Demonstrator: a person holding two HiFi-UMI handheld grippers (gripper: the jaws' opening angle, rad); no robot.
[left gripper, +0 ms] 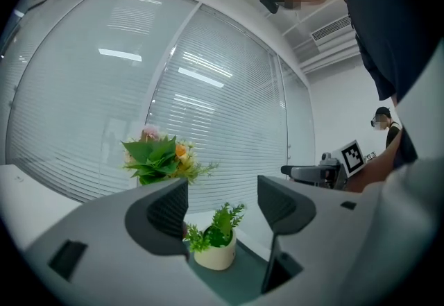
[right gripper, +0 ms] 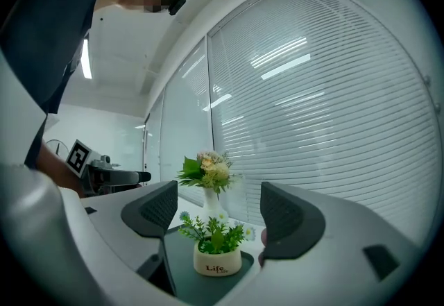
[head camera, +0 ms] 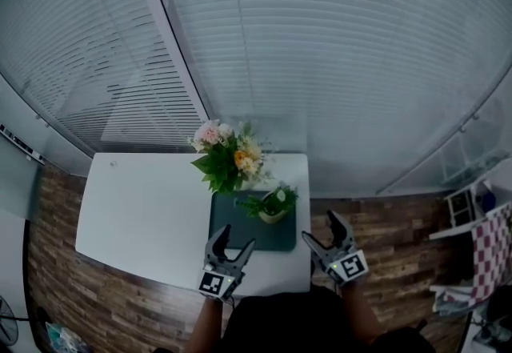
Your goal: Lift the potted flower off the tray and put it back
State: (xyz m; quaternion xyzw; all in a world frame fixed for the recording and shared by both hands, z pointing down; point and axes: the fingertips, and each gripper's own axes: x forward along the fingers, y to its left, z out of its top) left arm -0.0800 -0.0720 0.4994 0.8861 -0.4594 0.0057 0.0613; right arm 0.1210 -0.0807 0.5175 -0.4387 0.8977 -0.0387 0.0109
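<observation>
- Head view: white table [head camera: 144, 215] in lower centre of frame, dark green tray [head camera: 240, 238] on its right part. potted flower [head camera: 274, 206] stands upright on the tray, upper right area. bouquet [head camera: 228, 155] at the tray's upper left corner, window blinds [head camera: 336, 63] behind.
- left gripper [head camera: 237, 238] sits at the tray's bottom left edge and right gripper [head camera: 320, 227] just right of the tray. Both are clear of the pot.
- Left gripper view: fingers spread, nothing gripped. The potted flower shows in the gap at bottom centre, further ahead and untouched, on the tray. Bouquet above the left jaw, the other gripper at mid right.
- Right gripper view: fingers spread, nothing gripped. The potted flower is centred in the gap at the bottom, on the tray, with "Life" printed on the pot. Bouquet behind it, left gripper at mid left.
</observation>
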